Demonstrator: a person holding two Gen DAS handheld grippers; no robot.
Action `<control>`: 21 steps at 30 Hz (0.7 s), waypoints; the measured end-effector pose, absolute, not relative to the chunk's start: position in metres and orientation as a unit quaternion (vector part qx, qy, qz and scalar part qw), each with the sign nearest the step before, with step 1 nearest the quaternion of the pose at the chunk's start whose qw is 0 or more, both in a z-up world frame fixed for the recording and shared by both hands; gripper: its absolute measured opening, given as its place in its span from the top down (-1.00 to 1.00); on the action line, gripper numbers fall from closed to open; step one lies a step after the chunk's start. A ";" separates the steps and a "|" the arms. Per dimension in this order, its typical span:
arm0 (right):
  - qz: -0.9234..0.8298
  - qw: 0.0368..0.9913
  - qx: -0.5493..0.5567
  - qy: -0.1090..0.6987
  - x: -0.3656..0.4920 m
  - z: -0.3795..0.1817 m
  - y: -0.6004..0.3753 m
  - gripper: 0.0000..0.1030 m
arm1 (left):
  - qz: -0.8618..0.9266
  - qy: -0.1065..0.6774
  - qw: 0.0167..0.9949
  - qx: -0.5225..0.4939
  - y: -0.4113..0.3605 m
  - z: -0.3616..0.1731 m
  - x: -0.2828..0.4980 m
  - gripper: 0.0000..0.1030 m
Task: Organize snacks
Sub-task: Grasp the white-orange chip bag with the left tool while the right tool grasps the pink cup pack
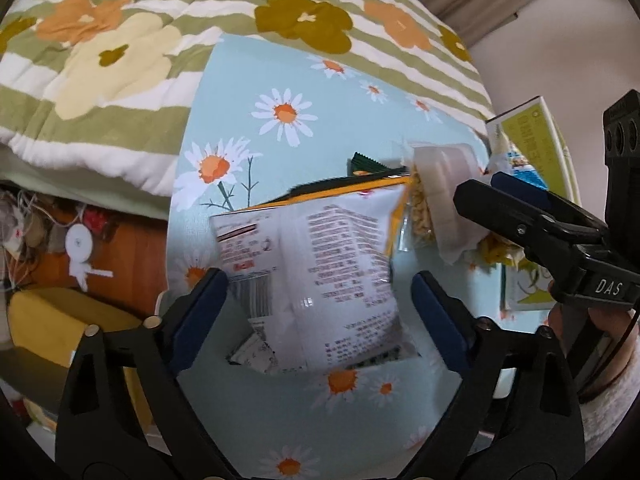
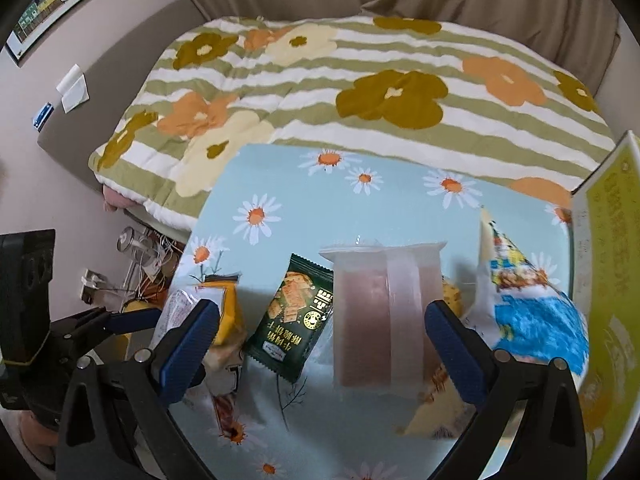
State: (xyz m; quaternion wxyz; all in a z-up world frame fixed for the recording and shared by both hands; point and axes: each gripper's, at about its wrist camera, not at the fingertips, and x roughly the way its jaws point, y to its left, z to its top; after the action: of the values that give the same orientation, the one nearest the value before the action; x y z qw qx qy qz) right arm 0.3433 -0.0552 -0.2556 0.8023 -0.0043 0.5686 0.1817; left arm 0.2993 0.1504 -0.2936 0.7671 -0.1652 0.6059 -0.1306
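Note:
In the left wrist view my left gripper (image 1: 316, 284) is open, its pads on either side of a white snack bag (image 1: 320, 276) with printed text lying on the daisy-print table (image 1: 280, 88); I cannot tell if they touch it. A yellow packet (image 1: 360, 190) lies under it. In the right wrist view my right gripper (image 2: 320, 320) is open above a dark green cracker packet (image 2: 294, 316) and a clear plastic tub (image 2: 380, 312). A blue and white bag (image 2: 528, 300) stands to the right. The right gripper also shows in the left wrist view (image 1: 488, 196) by the tub.
A yellow-green box (image 2: 604, 280) stands at the table's right edge. A striped flower quilt (image 2: 360, 80) on a bed lies behind the table. Cables and a white plug (image 1: 80, 244) sit on the floor to the left.

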 end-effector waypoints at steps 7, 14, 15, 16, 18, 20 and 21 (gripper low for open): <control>0.168 0.799 -0.032 0.577 0.350 -0.263 -0.063 -0.98 | -0.122 0.625 0.751 -0.175 0.144 -0.313 0.305 -0.60; 0.158 0.790 -0.056 0.590 0.352 -0.274 -0.071 -0.98 | -0.110 0.627 0.755 -0.156 0.139 -0.318 0.307 -0.47; 0.158 0.788 -0.055 0.592 0.353 -0.276 -0.072 -0.98 | -0.108 0.627 0.755 -0.158 0.140 -0.317 0.307 -0.46; 0.158 0.787 -0.055 0.594 0.353 -0.278 -0.074 -0.98 | -0.107 0.626 0.756 -0.157 0.140 -0.317 0.308 -0.38; 0.158 0.786 -0.056 0.595 0.353 -0.280 -0.074 -0.98 | -0.107 0.622 0.761 -0.152 0.139 -0.313 0.308 -0.31; 0.160 0.785 -0.057 0.595 0.354 -0.281 -0.073 -0.98 | -0.105 0.620 0.764 -0.145 0.138 -0.311 0.308 -0.26; 0.160 0.785 -0.057 0.595 0.355 -0.281 -0.072 -0.98 | -0.104 0.619 0.766 -0.141 0.138 -0.309 0.308 -0.26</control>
State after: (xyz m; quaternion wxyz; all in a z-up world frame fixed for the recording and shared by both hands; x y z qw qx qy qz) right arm 0.3548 -0.0718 -0.2813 0.7854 -0.0572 0.5952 0.1602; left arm 0.3081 0.1378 -0.3091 0.7656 -0.1413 0.6189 -0.1042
